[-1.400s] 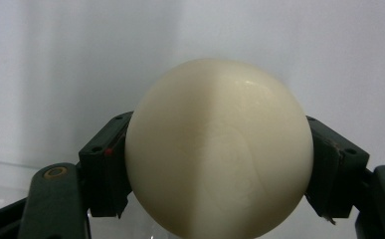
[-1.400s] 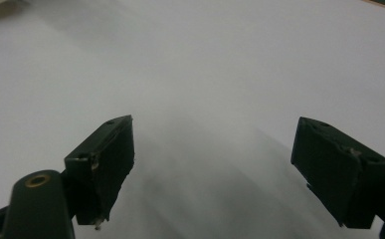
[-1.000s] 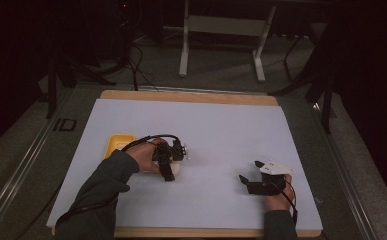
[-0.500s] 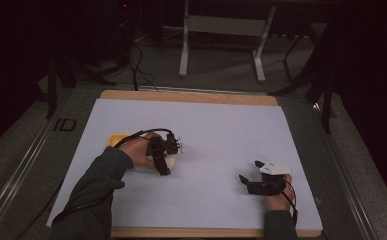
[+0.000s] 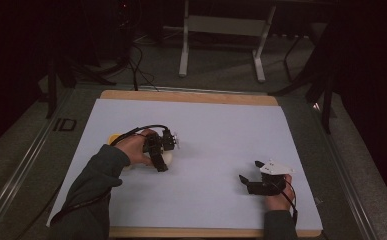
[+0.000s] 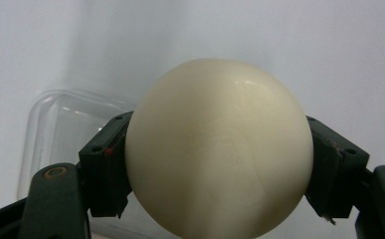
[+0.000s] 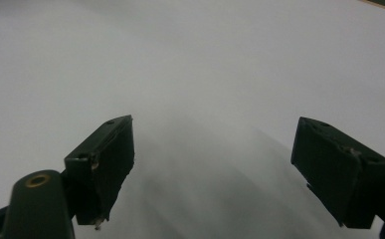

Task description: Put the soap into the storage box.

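Observation:
My left gripper [image 6: 219,164] is shut on a smooth cream-white ball [image 6: 220,114], one black pad pressed against each side. The high view places this gripper [image 5: 162,161] left of centre on the white sheet, pointing down, with the ball [image 5: 168,158] just showing under the hand. Below the ball lies a clear plastic container [image 6: 55,129]. A yellow thing [image 5: 114,138] peeks out beside the left hand; what it is I cannot tell. My right gripper [image 5: 244,184] rests low at the right, jaws pointing left. They stand open [image 7: 212,164] over bare white sheet.
A white sheet [image 5: 216,130] covers a wooden board [image 5: 191,97] whose edge shows at the back and front. Metal stand legs [image 5: 183,55] and cables lie on the dark floor beyond the board.
My left hand has carried the ball a little to the left and up, toward the yellow thing. The right hand has stayed where it was.

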The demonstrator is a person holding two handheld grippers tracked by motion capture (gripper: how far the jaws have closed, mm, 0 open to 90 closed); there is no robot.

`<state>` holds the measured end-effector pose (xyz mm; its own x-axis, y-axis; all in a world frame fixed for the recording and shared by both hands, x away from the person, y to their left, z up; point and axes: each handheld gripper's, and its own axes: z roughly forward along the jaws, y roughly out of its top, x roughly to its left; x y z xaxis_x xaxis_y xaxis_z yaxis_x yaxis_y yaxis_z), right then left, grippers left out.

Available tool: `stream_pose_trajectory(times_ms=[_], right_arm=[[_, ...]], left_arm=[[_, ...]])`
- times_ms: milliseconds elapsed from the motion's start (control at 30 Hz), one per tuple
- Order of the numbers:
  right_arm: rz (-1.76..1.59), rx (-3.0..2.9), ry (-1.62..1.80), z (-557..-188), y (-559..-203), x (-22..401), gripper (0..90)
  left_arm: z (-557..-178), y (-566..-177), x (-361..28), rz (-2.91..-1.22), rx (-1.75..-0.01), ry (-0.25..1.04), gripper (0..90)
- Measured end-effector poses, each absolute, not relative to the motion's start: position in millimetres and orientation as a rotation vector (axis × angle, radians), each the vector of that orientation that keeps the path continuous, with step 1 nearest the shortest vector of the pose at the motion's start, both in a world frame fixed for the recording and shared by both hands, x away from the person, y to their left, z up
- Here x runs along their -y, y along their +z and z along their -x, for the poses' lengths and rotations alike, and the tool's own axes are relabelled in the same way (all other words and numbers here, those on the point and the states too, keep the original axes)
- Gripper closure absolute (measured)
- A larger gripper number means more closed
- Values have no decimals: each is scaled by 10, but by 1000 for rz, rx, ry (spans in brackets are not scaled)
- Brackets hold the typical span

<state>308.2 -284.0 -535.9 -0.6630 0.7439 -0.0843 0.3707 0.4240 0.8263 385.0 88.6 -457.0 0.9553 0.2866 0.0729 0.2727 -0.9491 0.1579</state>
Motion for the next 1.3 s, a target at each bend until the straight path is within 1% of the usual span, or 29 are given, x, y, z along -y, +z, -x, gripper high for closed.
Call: stream_pose_trajectory(times_ms=[767,1300], right_arm=[[-945,-2241,1138,-3082,-5359,2840,171],[-945,-2242,1136,-3082,-5360,2839,171]], left_arm=[[-3945,-4545,-1080,-2913,-552,163,256],[-4003,-4545,-1279,-2916,-641,169,256]])
